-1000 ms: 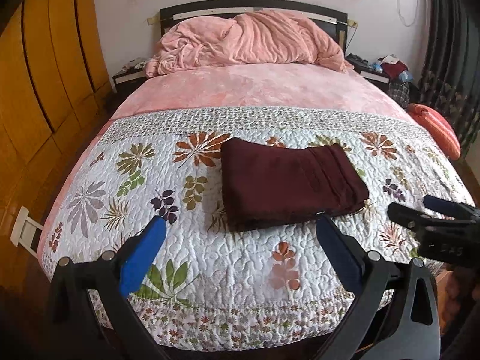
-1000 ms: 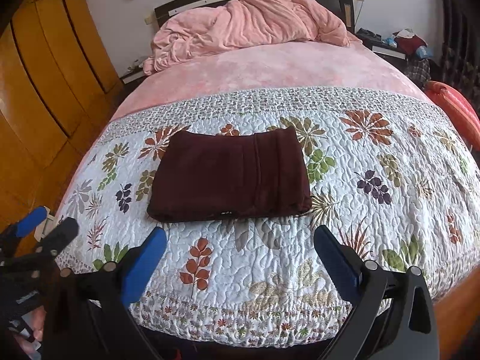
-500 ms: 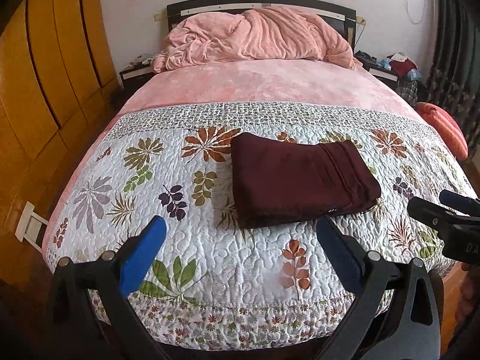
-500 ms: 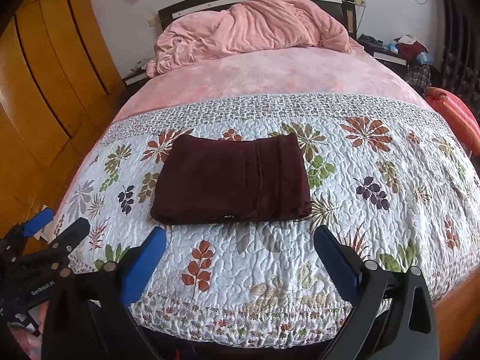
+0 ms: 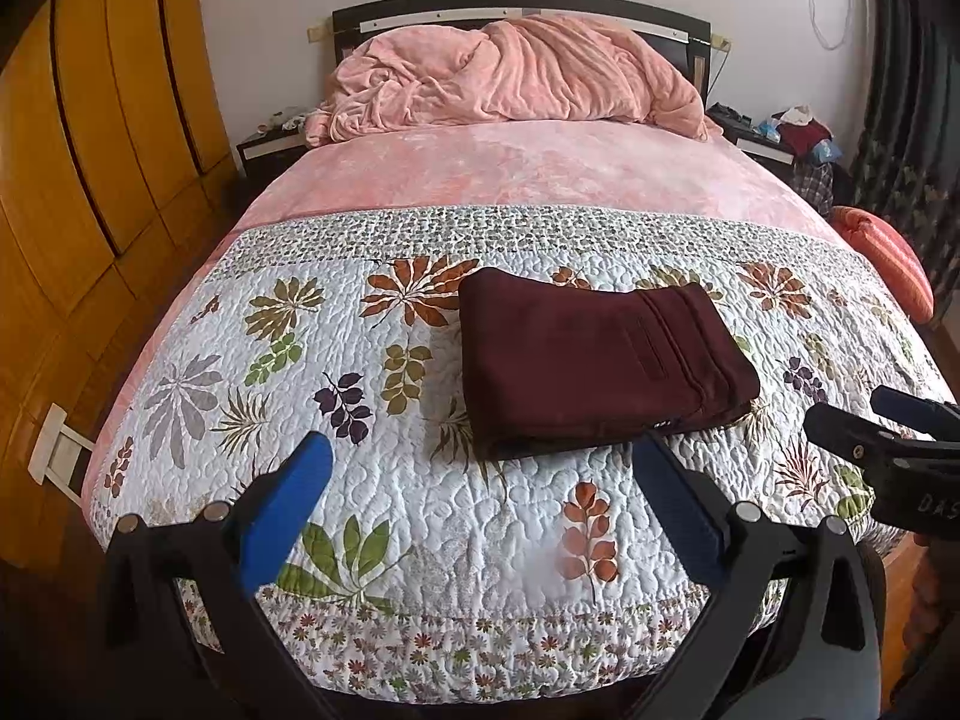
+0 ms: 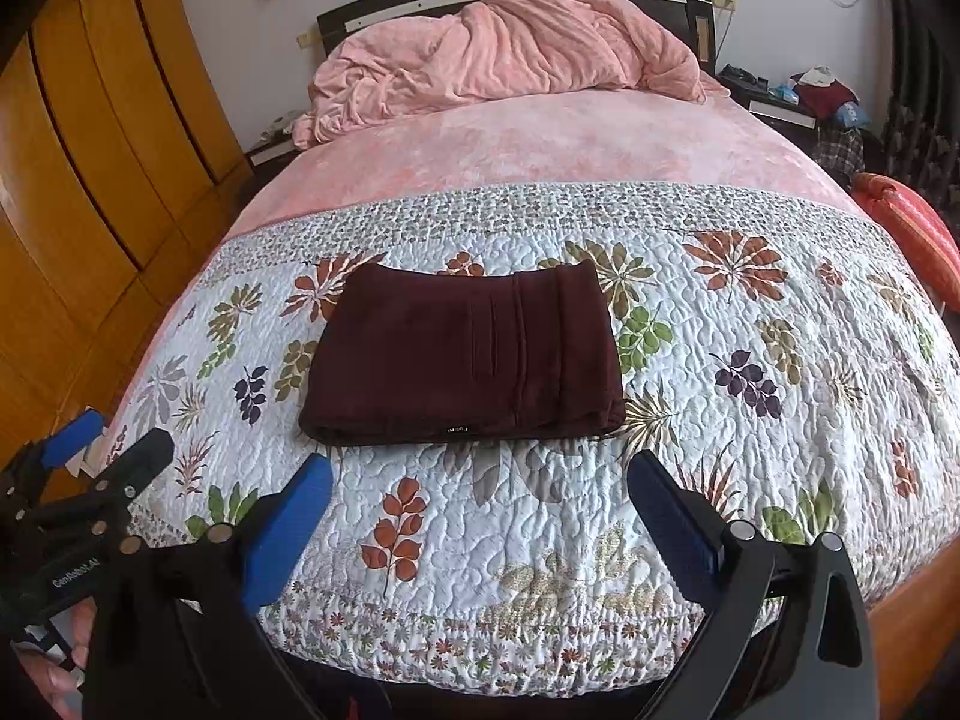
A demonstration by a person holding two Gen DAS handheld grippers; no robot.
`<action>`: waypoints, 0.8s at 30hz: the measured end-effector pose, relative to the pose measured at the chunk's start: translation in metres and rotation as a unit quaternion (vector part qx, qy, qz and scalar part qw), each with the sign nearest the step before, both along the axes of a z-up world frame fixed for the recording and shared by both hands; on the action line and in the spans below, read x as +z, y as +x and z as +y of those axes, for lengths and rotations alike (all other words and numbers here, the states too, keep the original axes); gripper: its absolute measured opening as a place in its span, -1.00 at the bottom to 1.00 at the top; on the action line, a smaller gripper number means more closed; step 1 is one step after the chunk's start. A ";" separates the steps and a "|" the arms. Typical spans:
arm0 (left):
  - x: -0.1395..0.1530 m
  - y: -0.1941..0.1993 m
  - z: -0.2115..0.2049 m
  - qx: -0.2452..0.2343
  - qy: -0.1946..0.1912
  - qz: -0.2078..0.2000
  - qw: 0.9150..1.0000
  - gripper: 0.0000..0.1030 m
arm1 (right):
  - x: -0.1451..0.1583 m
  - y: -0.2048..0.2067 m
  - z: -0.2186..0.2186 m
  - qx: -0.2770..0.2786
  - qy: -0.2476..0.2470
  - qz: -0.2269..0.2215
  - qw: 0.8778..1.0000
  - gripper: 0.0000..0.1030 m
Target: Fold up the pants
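The pants (image 6: pixel 465 357) lie folded into a compact maroon rectangle on the floral quilt (image 6: pixel 750 480), near the foot of the bed; the waistband end with its pleat lines faces 3 o'clock. Judged from this layout, folding is complete or nearly so, and the step in hand is clearing the grippers from the work.

Procedure for a clean finish: keep both grippers fully spread and lift them straight back from the quilt. Do not drag a finger across the near edge of the stack, as the layers would probably slide apart. If any correction is required, press the top layer flat instead of pinching it.

Left gripper (image 5: pixel 477 483): fingers wide apart, holding nothing. In the left wrist view the pants sit at 12 to 1 o'clock from it, and the near edge of the stack shows just above its right finger.

Right gripper (image 6: pixel 480 489): fingers wide apart, holding nothing. In the right wrist view the pants lie at 12 o'clock, centred between its fingers, and do not touch them.
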State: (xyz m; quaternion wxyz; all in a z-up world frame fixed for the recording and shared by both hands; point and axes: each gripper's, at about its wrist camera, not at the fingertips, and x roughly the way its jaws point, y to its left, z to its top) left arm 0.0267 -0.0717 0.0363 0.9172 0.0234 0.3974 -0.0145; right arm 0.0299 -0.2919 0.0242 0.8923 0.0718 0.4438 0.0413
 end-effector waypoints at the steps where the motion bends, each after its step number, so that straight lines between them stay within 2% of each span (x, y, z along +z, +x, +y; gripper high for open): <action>1: 0.000 0.000 0.000 -0.001 0.000 0.000 1.000 0.94 | 0.000 0.000 0.000 0.000 0.001 0.000 1.000 0.92; 24: 0.000 0.005 -0.002 -0.002 -0.002 0.005 1.000 0.94 | -0.013 0.010 -0.003 0.012 -0.002 0.018 1.000 0.92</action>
